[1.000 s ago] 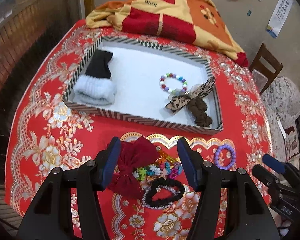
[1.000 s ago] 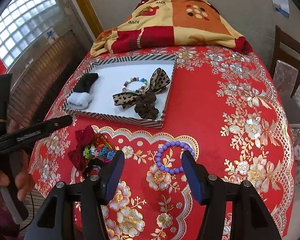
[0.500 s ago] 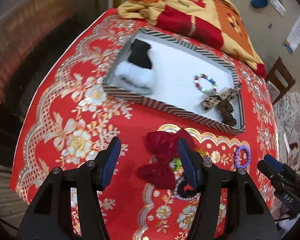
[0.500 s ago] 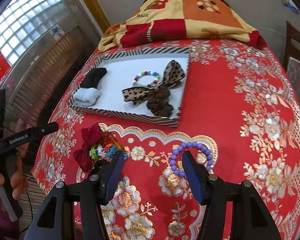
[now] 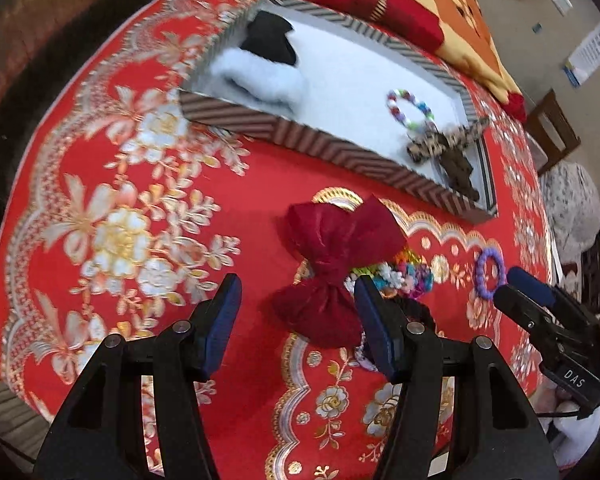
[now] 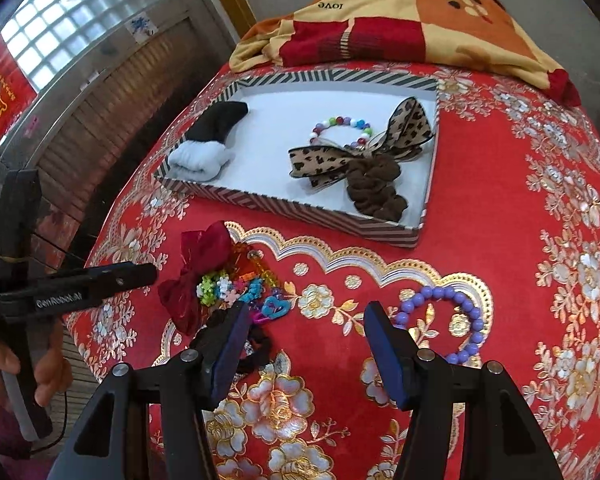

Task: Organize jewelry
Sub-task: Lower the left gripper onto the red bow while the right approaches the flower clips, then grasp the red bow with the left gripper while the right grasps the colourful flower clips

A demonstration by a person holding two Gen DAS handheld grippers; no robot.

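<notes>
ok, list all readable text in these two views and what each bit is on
"GenRobot.AI": side of the left gripper, right wrist view.
"DAS": body of the right gripper, left wrist view.
"love": blanket, printed twice, upside down.
Red banner by the window: gold characters, too blurred to read.
Wall poster: print too small to read.
Blue sticker on the shutter: no legible text.

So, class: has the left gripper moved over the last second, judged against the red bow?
Yes. In the left wrist view the left gripper has shifted left and closer: the red bow, once centred between its fingers, now lies against the right-hand finger.
</notes>
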